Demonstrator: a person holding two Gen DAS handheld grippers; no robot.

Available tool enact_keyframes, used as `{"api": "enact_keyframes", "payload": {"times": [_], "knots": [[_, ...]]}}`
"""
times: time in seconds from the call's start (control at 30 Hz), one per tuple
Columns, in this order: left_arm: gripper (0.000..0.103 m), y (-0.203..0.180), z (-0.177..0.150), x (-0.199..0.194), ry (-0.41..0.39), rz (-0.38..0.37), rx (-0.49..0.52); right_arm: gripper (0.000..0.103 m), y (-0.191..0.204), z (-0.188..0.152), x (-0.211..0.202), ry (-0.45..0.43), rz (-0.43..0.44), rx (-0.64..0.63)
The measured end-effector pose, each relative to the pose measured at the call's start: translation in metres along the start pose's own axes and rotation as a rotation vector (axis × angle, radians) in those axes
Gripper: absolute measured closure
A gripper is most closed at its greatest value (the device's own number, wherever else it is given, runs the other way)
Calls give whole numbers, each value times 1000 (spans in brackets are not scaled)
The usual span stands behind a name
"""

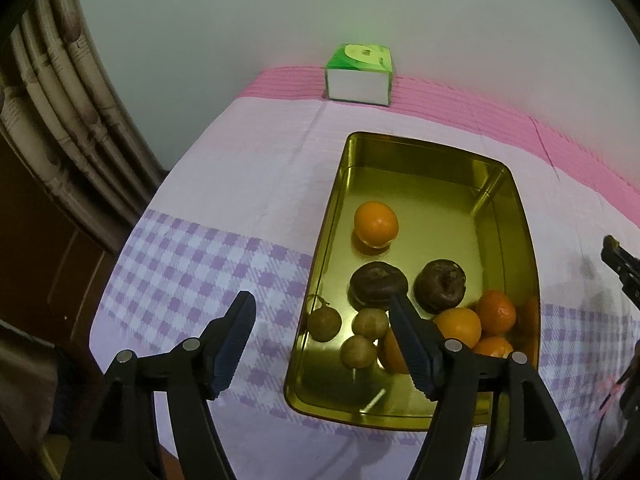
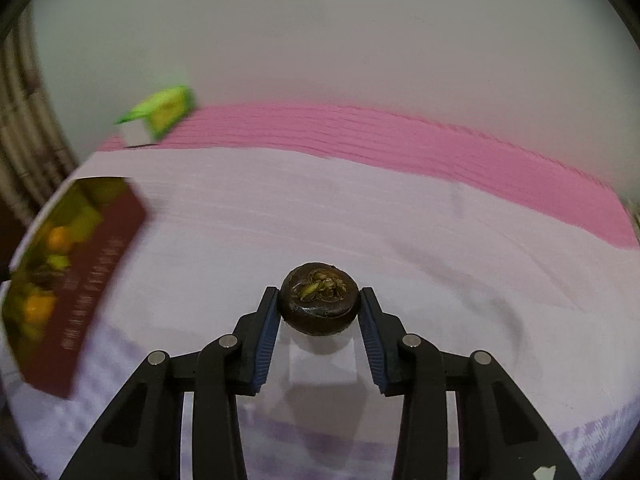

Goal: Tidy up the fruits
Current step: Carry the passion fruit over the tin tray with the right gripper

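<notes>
A gold metal tray [image 1: 516,216] lies on the cloth and holds several fruits: an orange [image 1: 376,224], two dark brown fruits [image 1: 378,284], three small brownish-green fruits [image 1: 370,322] and several oranges [image 1: 458,326] at its near right corner. My left gripper [image 1: 322,312] is open and empty above the tray's near left edge. My right gripper [image 2: 319,304] is shut on a dark brown fruit [image 2: 319,298] and holds it above the cloth. The tray [image 2: 104,248] shows blurred at the left of the right wrist view.
A green and white tissue box [image 1: 358,74] stands at the far edge by the wall, also in the right wrist view [image 2: 160,116]. The pink and lilac checked cloth [image 1: 224,184] covers the table. Curtains [image 1: 56,92] hang at the left. The right gripper's tip [image 1: 622,264] shows at the right.
</notes>
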State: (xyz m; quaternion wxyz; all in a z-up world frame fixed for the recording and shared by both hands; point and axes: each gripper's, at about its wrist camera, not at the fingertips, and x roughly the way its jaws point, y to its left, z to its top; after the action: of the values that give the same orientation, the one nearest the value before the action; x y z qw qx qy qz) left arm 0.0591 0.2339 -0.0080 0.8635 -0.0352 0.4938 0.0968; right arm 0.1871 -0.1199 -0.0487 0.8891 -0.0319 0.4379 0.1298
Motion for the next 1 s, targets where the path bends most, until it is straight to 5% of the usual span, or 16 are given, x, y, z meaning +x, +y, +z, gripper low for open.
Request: {"api": "enact_keyframes", "payload": {"times": [0.23,0.47,1.0], "knots": [[32,12,-4,-9,-18,12,-33,66,98,15,-16,-18,196,-137],[31,30,-13,-15,-11,16,-97,66,173,16,-14,9,304,-253],[31,28,-21,-23,-12,6,-89,66,221,4,15,89,321,-332]]}}
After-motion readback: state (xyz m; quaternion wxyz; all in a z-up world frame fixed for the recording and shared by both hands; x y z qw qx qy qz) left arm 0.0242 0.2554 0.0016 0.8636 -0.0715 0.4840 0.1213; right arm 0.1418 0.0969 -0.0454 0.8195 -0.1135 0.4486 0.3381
